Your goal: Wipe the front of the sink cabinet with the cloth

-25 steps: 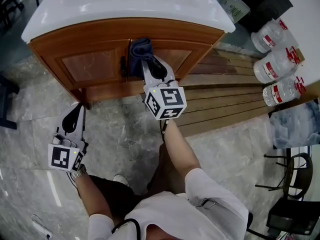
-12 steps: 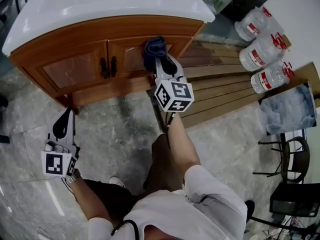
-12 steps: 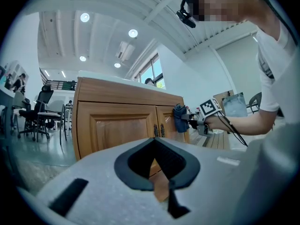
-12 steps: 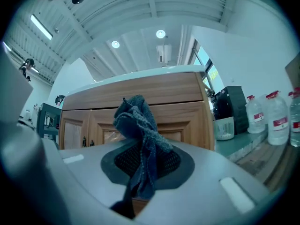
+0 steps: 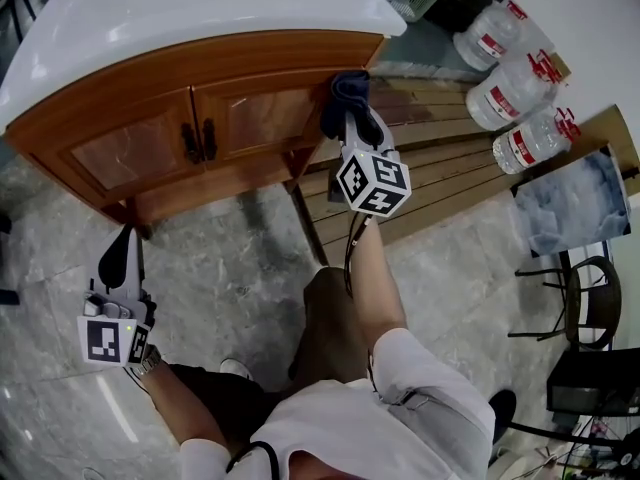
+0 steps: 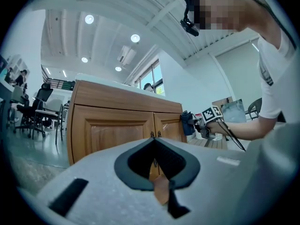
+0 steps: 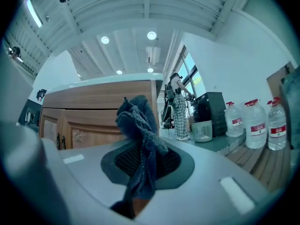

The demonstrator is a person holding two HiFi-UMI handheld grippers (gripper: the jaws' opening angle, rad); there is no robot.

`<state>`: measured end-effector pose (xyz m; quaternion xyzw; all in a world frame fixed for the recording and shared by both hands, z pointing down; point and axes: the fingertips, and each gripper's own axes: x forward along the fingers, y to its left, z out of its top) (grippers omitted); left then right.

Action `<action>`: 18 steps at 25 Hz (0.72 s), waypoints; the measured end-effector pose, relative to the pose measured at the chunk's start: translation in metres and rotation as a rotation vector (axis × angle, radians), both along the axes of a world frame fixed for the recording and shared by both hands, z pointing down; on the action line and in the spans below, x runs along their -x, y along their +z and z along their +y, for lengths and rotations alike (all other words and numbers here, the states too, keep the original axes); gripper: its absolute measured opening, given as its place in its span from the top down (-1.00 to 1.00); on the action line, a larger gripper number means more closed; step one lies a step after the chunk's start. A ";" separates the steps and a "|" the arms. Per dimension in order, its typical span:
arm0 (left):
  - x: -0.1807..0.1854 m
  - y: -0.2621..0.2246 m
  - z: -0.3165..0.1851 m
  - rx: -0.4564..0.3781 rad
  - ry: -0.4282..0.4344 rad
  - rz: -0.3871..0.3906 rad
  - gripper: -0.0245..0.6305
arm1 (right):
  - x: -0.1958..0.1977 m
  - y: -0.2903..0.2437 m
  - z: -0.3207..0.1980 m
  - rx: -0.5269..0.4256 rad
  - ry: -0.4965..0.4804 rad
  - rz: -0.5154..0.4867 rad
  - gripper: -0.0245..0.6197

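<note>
While the left gripper [image 5: 121,260] hangs low over the grey marble floor [image 5: 230,268], well apart from the sink cabinet [image 5: 140,143], its jaws are pressed together with nothing between them, as the left gripper view shows. The right gripper [image 5: 352,118] reaches out to the cabinet's front, and its jaws pinch a dark blue cloth [image 5: 346,90]. In the right gripper view the cloth [image 7: 139,125] rises bunched from between the jaws. The cloth sits at the right-hand end of the cabinet front, by the right door's upper corner, just below the white sink top [image 5: 200,8]. Two dark door handles [image 5: 197,140] stand side by side at the middle. Three water bottles [image 5: 515,88] stand to the right, beyond wooden planks [image 5: 440,173].
</note>
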<state>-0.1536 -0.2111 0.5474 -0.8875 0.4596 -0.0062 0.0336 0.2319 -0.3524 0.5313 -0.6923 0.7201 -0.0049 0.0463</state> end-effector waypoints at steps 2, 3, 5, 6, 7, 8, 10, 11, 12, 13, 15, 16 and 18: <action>-0.005 0.000 0.000 -0.001 0.004 -0.003 0.93 | -0.013 0.002 0.000 0.006 0.026 -0.002 0.70; -0.008 0.000 0.000 -0.002 0.006 -0.009 0.93 | -0.017 0.003 -0.001 0.010 0.034 -0.004 0.70; -0.012 0.000 0.000 -0.001 0.012 -0.019 0.93 | -0.022 0.004 -0.003 0.015 0.040 -0.006 0.70; -0.013 0.000 0.000 0.001 0.012 -0.023 0.93 | -0.022 0.004 -0.004 0.014 0.042 -0.005 0.70; -0.013 0.001 0.000 0.003 0.011 -0.026 0.92 | -0.022 0.004 -0.005 0.012 0.043 -0.004 0.70; -0.012 0.001 0.000 0.005 0.007 -0.028 0.93 | -0.022 0.004 -0.005 0.010 0.041 -0.005 0.70; -0.010 0.001 0.003 0.009 -0.006 -0.033 0.93 | -0.019 0.004 -0.001 0.008 0.029 -0.014 0.70; -0.008 0.002 0.003 0.010 -0.014 -0.036 0.93 | -0.014 0.005 0.005 0.006 0.016 -0.020 0.70; -0.006 0.003 0.003 0.010 -0.020 -0.036 0.93 | -0.008 0.006 0.012 0.001 -0.002 -0.025 0.70; -0.005 0.004 0.002 0.009 -0.024 -0.036 0.93 | 0.002 0.008 0.022 -0.004 -0.025 -0.027 0.70; -0.002 0.005 0.000 0.008 -0.031 -0.035 0.93 | 0.028 0.015 0.039 -0.007 -0.088 -0.027 0.70; -0.002 0.006 -0.001 0.008 -0.036 -0.035 0.93 | 0.044 0.019 0.046 -0.005 -0.131 -0.029 0.70; -0.002 0.006 0.000 0.007 -0.047 -0.038 0.92 | 0.082 0.028 0.054 -0.005 -0.237 -0.038 0.70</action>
